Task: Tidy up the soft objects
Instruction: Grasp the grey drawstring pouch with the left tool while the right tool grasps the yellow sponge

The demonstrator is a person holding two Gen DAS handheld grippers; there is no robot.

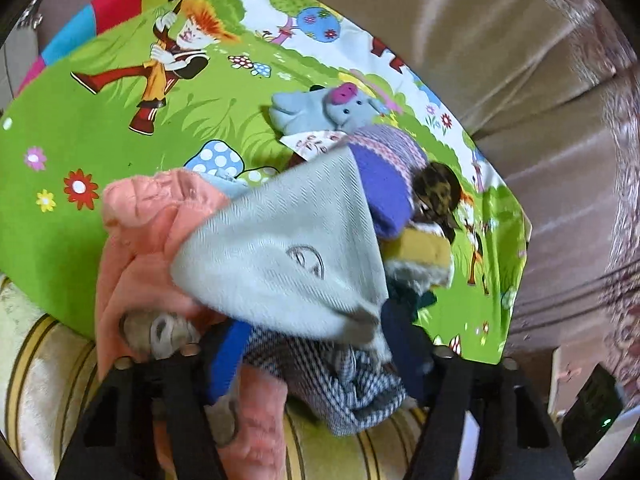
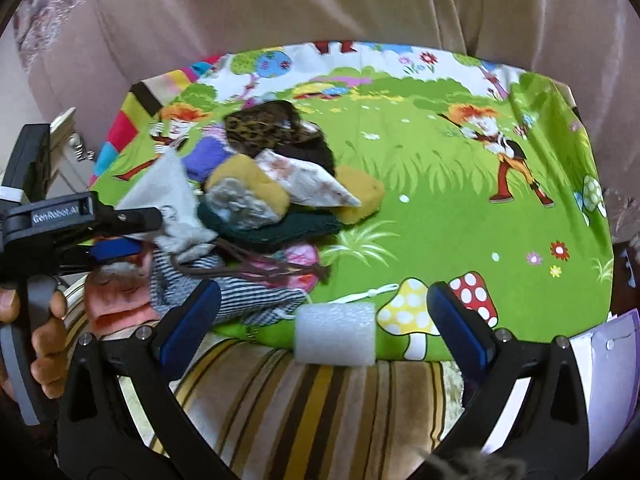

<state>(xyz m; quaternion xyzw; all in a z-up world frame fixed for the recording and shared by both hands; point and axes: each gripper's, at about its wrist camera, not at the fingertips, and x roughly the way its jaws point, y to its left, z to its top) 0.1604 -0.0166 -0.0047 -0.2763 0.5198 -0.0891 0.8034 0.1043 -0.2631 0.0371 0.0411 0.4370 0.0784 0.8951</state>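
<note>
A heap of soft things lies on a green cartoon-print cloth point(image 2: 440, 216): a pale grey sock point(image 1: 280, 248), a pink fleece piece point(image 1: 160, 232), a checked cloth point(image 1: 344, 384), a purple knit sock point(image 1: 388, 184), a yellow sponge point(image 2: 248, 184), a blue pig toy point(image 1: 332, 108) and a white foam block point(image 2: 335, 334). My left gripper point(image 1: 316, 356) is open, its fingers on either side of the heap's near edge. It also shows in the right wrist view point(image 2: 120, 232). My right gripper point(image 2: 324, 312) is open and empty, with the foam block between its fingers.
The cloth covers a cushion on a striped cream and yellow seat point(image 2: 320, 408). A beige sofa back point(image 2: 320, 4) rises behind. A dark green knit point(image 2: 280, 228) and a leopard-print piece point(image 2: 260, 128) lie in the heap. White paper point(image 2: 604, 380) lies at the right.
</note>
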